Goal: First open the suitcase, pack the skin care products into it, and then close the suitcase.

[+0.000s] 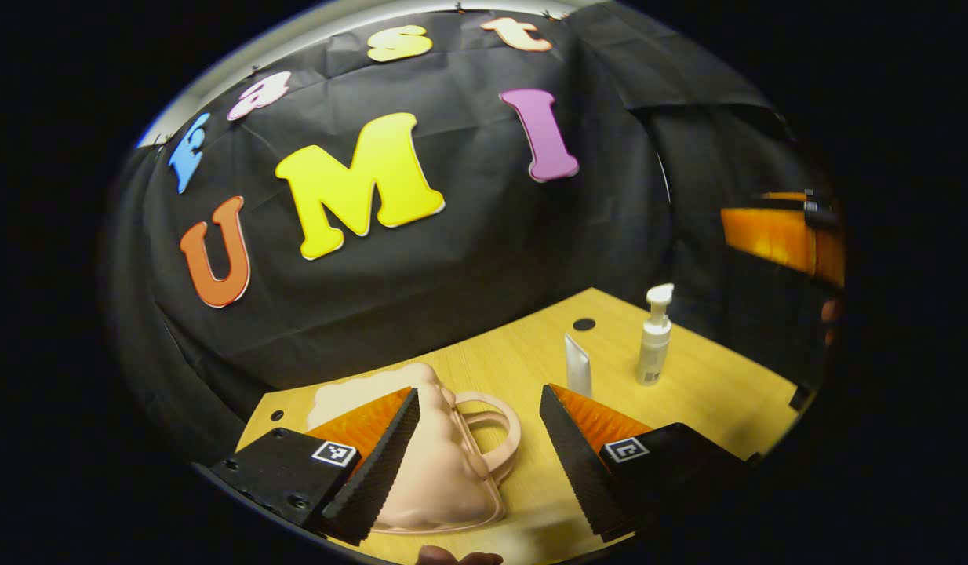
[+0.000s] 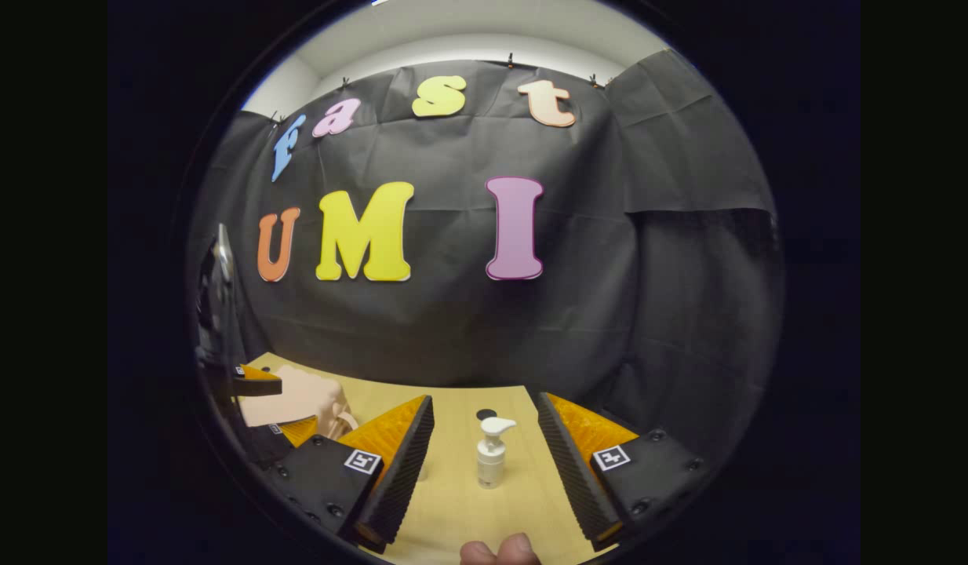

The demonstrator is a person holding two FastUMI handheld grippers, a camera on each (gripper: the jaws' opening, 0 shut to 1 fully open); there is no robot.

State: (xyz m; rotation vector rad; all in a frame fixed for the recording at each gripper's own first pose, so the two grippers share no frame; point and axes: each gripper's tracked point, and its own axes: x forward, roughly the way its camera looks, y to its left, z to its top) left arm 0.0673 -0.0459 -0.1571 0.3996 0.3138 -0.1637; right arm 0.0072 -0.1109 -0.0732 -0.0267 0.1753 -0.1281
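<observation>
The left gripper stands with fingers wide apart above the closed pink suitcase, which lies flat on the wooden table partly between them. The right gripper, also spread and empty, frames the white pump bottle ahead. A small tube stands beside that bottle.

Both views are dim, with strong fisheye bending toward the edges. Light falls from above: the table glows warm while the 3 o'clock side sinks into shadow. The pump bottle looks sharp; fingertips at 6 o'clock blur.
</observation>
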